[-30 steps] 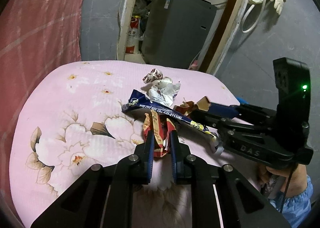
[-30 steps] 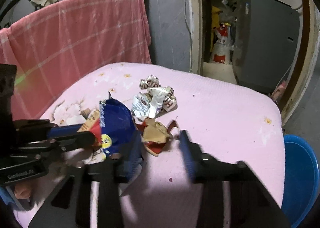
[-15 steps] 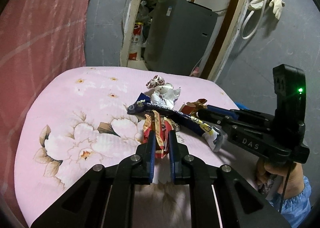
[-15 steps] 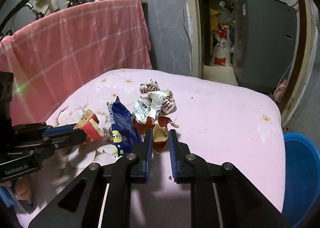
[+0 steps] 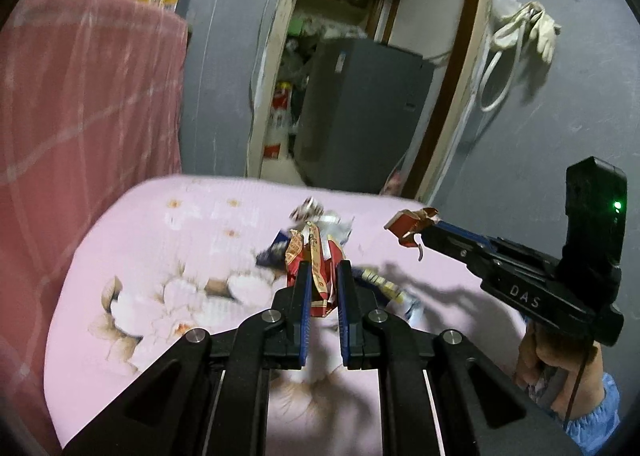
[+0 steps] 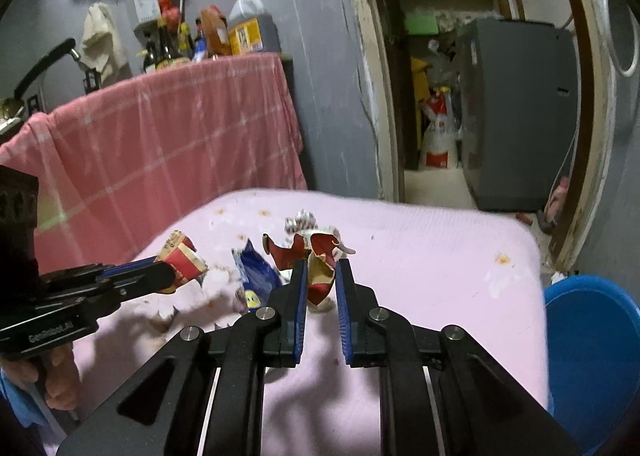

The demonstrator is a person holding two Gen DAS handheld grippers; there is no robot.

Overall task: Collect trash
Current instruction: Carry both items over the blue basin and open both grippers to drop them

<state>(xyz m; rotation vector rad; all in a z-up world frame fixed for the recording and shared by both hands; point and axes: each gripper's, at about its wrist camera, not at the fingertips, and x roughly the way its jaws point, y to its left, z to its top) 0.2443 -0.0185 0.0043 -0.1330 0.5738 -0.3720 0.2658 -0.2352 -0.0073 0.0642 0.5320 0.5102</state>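
Aloft, crinkled red-gold wrapper (image 5: 316, 272) pinched in left claw (image 5: 324, 276), torn glossy red wrapper (image 6: 316, 264) in right claw (image 6: 322, 276).

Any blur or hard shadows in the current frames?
Left wrist view: background and pink tablecloth smeared by motion, left gripper and its red wrapper sharper. Right wrist view: dark gripper shadows across the cloth, blue wrapper soft; strong fisheye bending in both.

Both grippers are clamped down tight: left gripper (image 5: 323, 268) low centre of its own view, right gripper (image 6: 322, 266) likewise, its hand (image 5: 560, 360) showing bottom right in the left view.
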